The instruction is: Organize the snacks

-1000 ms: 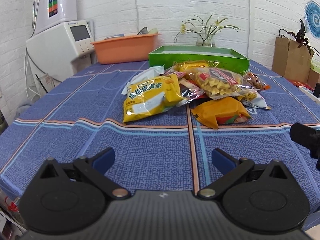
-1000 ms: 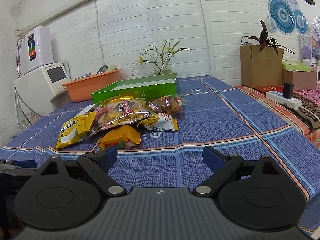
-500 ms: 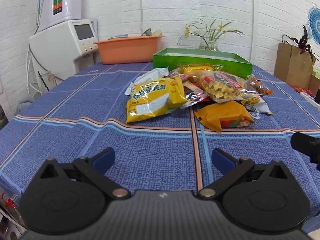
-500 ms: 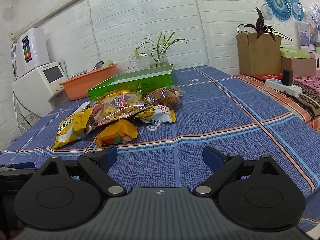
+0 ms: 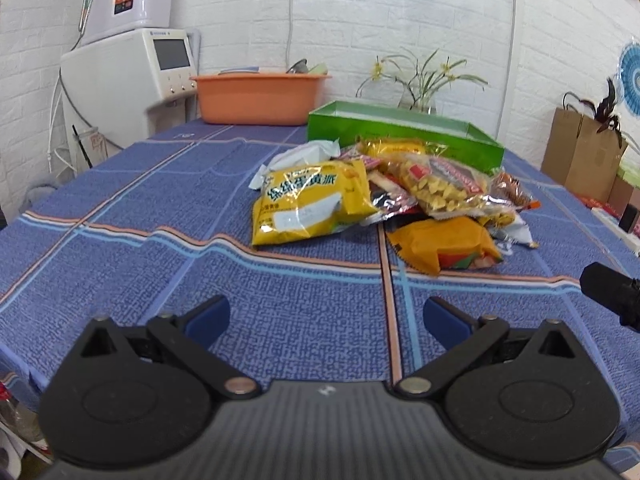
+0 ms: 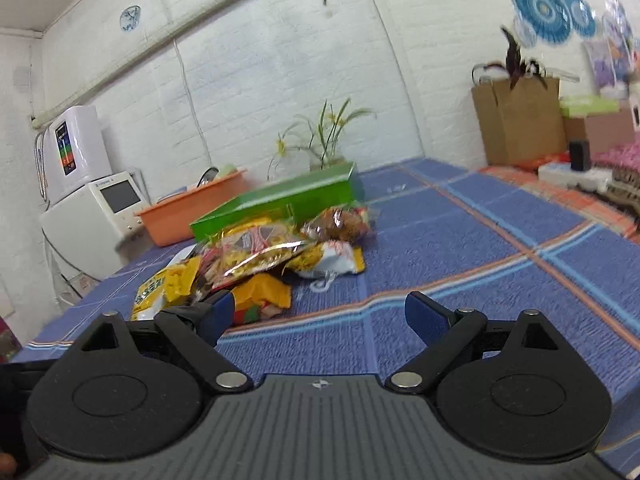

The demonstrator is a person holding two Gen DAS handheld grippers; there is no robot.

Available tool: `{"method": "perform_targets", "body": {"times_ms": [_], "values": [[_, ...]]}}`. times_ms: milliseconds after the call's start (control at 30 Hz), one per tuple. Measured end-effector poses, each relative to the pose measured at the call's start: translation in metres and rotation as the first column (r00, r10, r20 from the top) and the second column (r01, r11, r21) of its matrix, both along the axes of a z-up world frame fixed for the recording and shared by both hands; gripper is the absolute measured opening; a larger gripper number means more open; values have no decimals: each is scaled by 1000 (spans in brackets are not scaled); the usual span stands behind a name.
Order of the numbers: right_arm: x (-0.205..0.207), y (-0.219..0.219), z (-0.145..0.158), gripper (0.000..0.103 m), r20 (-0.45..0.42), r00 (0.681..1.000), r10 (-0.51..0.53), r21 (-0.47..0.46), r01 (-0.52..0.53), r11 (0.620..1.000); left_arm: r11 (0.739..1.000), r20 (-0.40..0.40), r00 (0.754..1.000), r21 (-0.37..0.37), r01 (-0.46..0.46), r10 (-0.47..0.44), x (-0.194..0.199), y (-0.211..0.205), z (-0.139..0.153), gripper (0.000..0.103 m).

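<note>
A heap of snack bags lies on the blue tablecloth: a yellow bag (image 5: 308, 204) at the left, an orange bag (image 5: 444, 244) in front, a clear bag of yellow snacks (image 5: 448, 188) on top. A green box (image 5: 400, 136) stands open behind them. My left gripper (image 5: 325, 318) is open and empty, short of the heap. My right gripper (image 6: 318, 314) is open and empty; its left finger (image 6: 218, 314) stands in front of the orange bag (image 6: 264, 294). The green box (image 6: 276, 204) and a brown bag (image 6: 340, 222) show there too.
An orange basin (image 5: 260, 98) and a white appliance (image 5: 128, 68) stand at the far left. A vase of flowers (image 5: 420, 84) is behind the box. A brown paper bag (image 6: 520, 120) and a power strip (image 6: 576, 172) are at the right.
Both grippers have moved forward toward the snack heap, which looks larger and nearer. The right view has tilted and swung. Both grippers stay open.
</note>
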State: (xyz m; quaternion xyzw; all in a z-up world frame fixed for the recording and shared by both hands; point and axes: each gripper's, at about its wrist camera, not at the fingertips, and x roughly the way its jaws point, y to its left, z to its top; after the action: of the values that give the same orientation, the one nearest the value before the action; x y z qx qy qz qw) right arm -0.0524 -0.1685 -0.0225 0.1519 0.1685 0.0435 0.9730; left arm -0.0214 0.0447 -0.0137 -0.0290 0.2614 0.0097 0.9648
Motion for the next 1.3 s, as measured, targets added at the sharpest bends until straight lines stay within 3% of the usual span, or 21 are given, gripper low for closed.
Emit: {"method": "perform_targets", "body": {"times_ms": [133,400,667,900,1033,1167,1300], "values": [[4,2,-2,103,-64,997,30,-8,-31,999,1000,-4,1000,22,23,-23,-1,-4,-2,103],[1,4,-1,103,-65,997,42,-25,-44,999,1000,-37,999,10,-3,3,3,-1,-4,103],[2,2,-2,103,-91,995,30,-8,-31,999,999,-58,998,46,-3,6,4,-6,-6,103],[-2,2,2,103,-66,997,26,-31,-28,999,999,-35,999,22,29,-28,-1,-5,-3,103],[9,-6,26,103,-20,999,44,-84,-45,995,995,30,994,15,101,-101,5,-4,17,103],[45,-25,71,103,41,996,82,-139,-76,987,990,75,987,23,141,-143,42,-3,46,103],[95,-45,101,103,81,984,158,-61,-154,986,978,50,980,-64,197,-194,92,-8,64,103]]}}
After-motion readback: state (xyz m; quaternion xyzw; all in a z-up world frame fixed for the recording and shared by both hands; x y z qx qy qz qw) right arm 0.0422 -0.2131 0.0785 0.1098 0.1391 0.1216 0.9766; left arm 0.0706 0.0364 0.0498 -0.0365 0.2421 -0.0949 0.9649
